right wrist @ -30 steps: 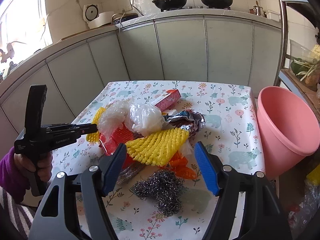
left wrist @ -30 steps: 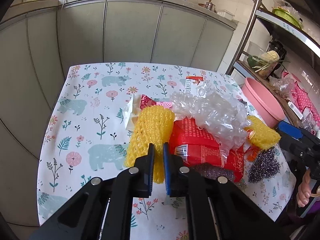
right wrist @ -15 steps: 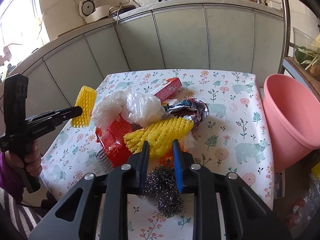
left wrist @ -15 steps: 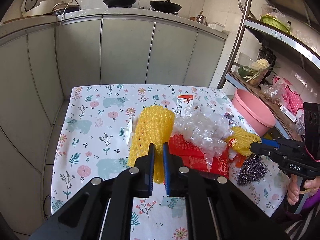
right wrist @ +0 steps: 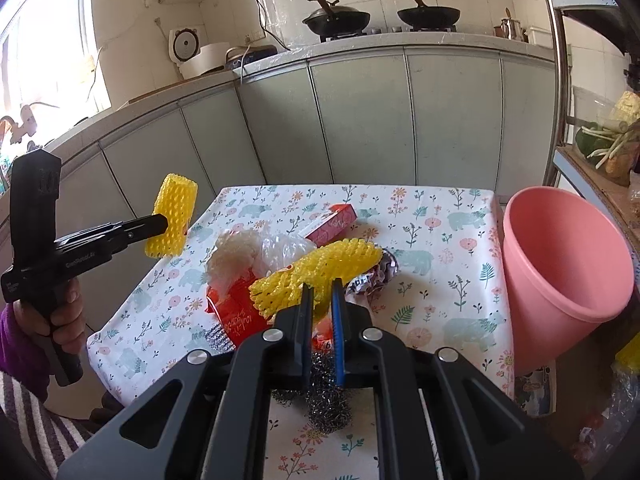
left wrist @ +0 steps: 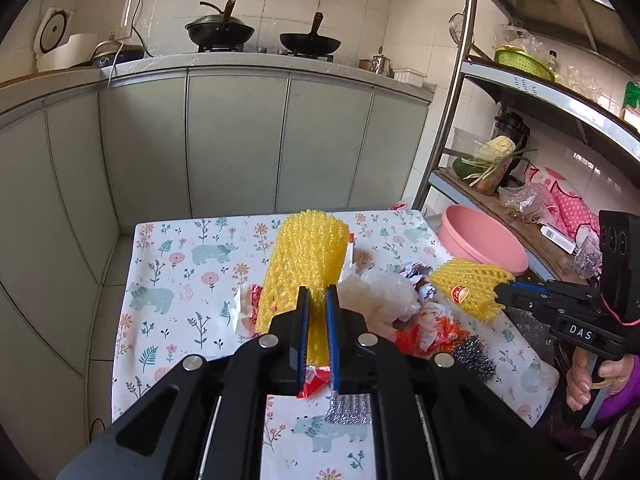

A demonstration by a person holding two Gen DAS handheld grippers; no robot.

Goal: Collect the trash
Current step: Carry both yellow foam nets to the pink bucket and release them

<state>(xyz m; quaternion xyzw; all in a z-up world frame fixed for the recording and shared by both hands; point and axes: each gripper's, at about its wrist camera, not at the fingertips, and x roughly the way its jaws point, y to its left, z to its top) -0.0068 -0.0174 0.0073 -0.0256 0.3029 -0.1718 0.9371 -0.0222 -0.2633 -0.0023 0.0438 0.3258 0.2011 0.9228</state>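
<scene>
Between the blue pads of the left gripper (left wrist: 317,320) sits a yellow foam net sleeve (left wrist: 304,268), pinched near its lower end and held upright in the air above the table (left wrist: 168,280); the right wrist view shows it clear of the cloth, off the table's left edge. It is a soft, open-mesh tube, bright yellow, slightly squashed where the jaws close on it. The right gripper (right wrist: 322,320) is closed the same way on a second yellow foam net (right wrist: 320,266), which bears a small red sticker and lies tilted over the pile. Under and around it lie a steel wool scourer (right wrist: 328,404), a red wrapper (right wrist: 236,316), crumpled clear plastic (right wrist: 256,252) and a red carton (right wrist: 332,220). Beyond the table's right edge stands a pink basin (right wrist: 560,264).
</scene>
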